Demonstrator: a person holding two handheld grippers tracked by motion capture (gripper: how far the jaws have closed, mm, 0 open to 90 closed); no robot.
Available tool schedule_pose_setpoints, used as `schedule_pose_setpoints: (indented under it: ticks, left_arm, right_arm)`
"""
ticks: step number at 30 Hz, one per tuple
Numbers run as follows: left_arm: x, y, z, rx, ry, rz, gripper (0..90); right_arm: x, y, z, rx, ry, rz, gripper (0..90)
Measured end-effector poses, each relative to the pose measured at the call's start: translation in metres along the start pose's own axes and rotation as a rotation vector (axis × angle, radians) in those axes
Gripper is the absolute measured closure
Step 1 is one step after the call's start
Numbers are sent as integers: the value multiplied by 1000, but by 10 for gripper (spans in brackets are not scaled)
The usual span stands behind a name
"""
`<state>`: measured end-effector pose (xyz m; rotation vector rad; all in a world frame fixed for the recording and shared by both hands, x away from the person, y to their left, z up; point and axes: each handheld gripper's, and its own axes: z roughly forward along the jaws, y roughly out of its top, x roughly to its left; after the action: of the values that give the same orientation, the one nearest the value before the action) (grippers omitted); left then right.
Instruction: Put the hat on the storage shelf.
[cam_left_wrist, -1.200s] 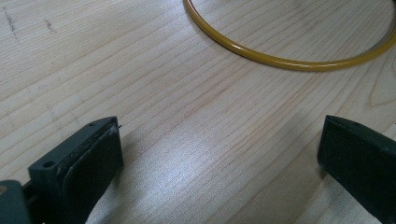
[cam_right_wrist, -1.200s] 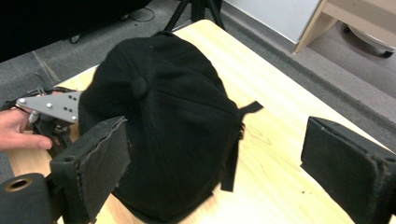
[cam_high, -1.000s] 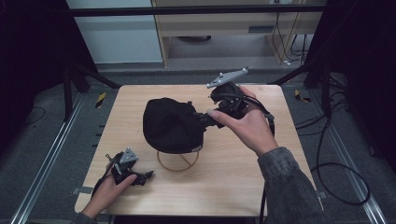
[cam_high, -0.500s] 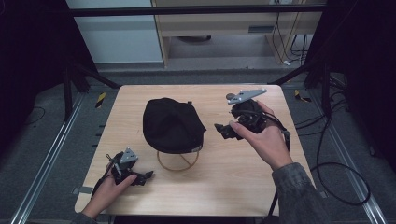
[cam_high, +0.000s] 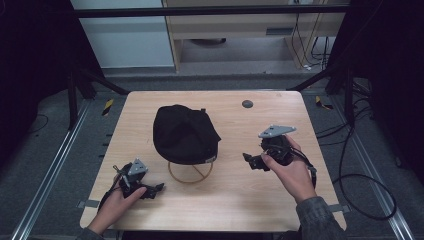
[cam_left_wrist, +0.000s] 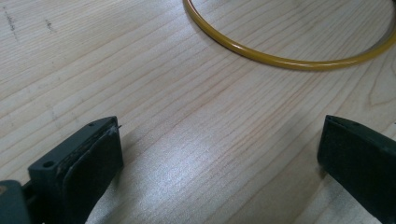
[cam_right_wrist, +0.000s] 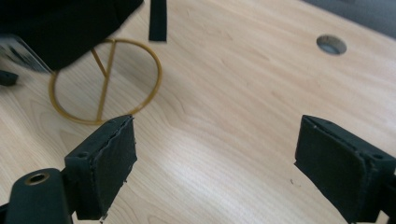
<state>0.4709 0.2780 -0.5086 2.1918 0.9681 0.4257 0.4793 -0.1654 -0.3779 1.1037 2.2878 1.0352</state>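
1. Since a second ago the right gripper has left the black cap and dropped to the table, right of it; its jaws closed slightly, nothing between them, gaping wide
2. Left gripper kept to the near-left table corner, jaws wide, empty
3. Risk: cap sits perched on a thin gold wire stand; a nudge to the ring base could tip it
4. Cap lies between both grippers, apart from each, toward the table's far side

High view over the table; both claw views close, sharing the yellow ring.
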Motion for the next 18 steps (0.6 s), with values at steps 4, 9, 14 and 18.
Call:
schedule_pose_setpoints:
  ticks: [4,9,14,18]
  left_arm:
    - [0,0,0,0,-2,2,0]
    - [0,0,0,0,-2,2,0]
    - [0,0,0,0,-3,3,0]
    - [0,0,0,-1,-3,1,0]
  right_arm:
    - [-4,-18,9,8,-6,30,126]
    - [-11,-38,24,7,-17,69,127]
    - [-11,-51,42,32,-14,91,127]
    - [-9,-58,56,50,-8,105,128]
